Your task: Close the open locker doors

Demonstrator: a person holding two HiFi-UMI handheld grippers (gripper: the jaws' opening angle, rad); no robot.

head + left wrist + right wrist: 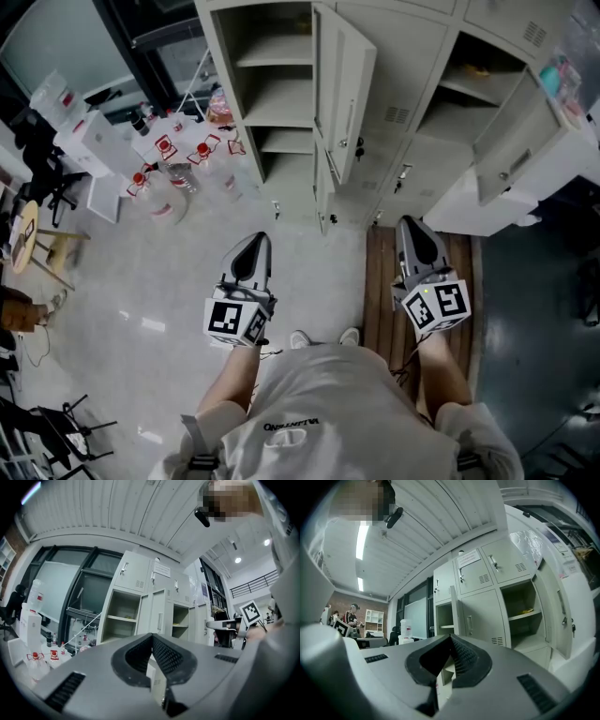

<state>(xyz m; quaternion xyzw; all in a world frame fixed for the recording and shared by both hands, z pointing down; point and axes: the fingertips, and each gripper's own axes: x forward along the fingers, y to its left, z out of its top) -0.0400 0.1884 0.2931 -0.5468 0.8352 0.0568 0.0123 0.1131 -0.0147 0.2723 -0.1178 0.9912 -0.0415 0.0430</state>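
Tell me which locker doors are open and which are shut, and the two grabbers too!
Left locker door: open, swung out.
Middle locker door: closed.
Right locker door: open.
Left gripper: shut, holding nothing.
Right gripper: shut, holding nothing.

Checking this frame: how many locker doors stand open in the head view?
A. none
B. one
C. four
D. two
D: the left open door swings out from the shelved compartment near the middle, and the right open door swings out at the far right. Every other locker front in view is closed.
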